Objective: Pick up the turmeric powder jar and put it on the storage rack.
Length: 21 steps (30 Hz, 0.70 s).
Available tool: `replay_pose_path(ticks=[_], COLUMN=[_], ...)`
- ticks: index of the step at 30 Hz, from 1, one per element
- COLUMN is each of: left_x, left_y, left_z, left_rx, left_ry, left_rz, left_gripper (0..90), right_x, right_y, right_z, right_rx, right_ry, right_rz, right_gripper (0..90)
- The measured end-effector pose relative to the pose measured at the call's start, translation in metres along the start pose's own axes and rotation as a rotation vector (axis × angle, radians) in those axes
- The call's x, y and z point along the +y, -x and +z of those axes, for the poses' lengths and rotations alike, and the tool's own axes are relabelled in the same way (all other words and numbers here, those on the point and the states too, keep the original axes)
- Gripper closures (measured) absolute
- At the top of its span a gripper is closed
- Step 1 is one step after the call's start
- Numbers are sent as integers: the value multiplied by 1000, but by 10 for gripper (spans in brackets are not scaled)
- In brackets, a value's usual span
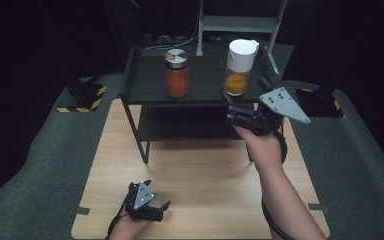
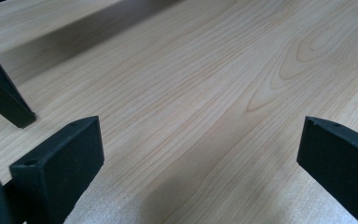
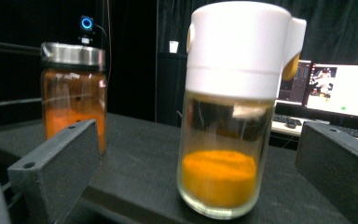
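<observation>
A glass jar with a white lid [image 1: 240, 67] holds orange powder and stands upright at the right of a black shelf's top tray [image 1: 150, 85]. My right gripper [image 1: 245, 100] is just in front of it. In the right gripper view the white-lidded jar [image 3: 233, 116] stands between and slightly beyond the wide-open jaws of my right gripper [image 3: 198, 154], and neither pad touches the glass. A second jar with a metal lid [image 1: 177, 75], also orange inside, stands to its left [image 3: 72, 93]. My left gripper [image 1: 158, 194] rests low on the wooden table [image 1: 195, 175], open and empty [image 2: 200, 140].
The black shelf has a lower tray [image 1: 180, 127] and thin legs; one leg [image 2: 2, 98] stands ahead and to the left of my left gripper. Dark grey floor surrounds the table. A white frame [image 1: 240, 22] and cables sit behind the shelf, and monitors [image 3: 340, 93] glow beyond it.
</observation>
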State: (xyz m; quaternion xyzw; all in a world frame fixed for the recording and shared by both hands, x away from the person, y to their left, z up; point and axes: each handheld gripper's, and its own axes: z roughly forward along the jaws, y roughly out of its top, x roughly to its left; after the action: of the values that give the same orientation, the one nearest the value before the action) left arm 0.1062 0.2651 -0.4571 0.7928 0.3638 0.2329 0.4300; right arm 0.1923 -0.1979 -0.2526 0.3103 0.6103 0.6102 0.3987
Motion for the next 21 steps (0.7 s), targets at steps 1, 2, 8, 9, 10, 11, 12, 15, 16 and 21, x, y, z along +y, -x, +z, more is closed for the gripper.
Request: replay_pose_path(ticks=[1,2,8,9,10,11,12,15,16,21], left_x=[0,0,0,1,1,1,1,0,0,0], left_y=[0,0,2,3,3,3,4,4,4,7], left_z=[0,0,0,0,0,0,0,0,0,0], left_rx=[0,0,4,4,4,6,7,11,12,23], left_ry=[0,1,-2,-3,-3,-3,-3,-1,-1,0], left_rz=[0,2,10,14,14,21,22,21,21,25], left_gripper=[7,7,7,7,7,7,7,7,8,7], right_x=[-1,-3,-14,-17,-20,-22,-24,-31,-35,-51], right_y=[-1,-2,-4,-5,-5,-5,-5,-5,-5,-6], right_z=[-1,-4,-18,-21,-24,-26,-28,-35,-38,-53], right_rx=[-1,0,6,8,9,10,11,17,21,33], right_ry=[-3,-6,-12,-14,-15,-16,-18,-27,-34,-57], right_rz=[-3,-12,-36,-37,-39,-39,-36,-46,-48,-71], right_gripper=[0,0,0,0,0,0,0,0,0,0])
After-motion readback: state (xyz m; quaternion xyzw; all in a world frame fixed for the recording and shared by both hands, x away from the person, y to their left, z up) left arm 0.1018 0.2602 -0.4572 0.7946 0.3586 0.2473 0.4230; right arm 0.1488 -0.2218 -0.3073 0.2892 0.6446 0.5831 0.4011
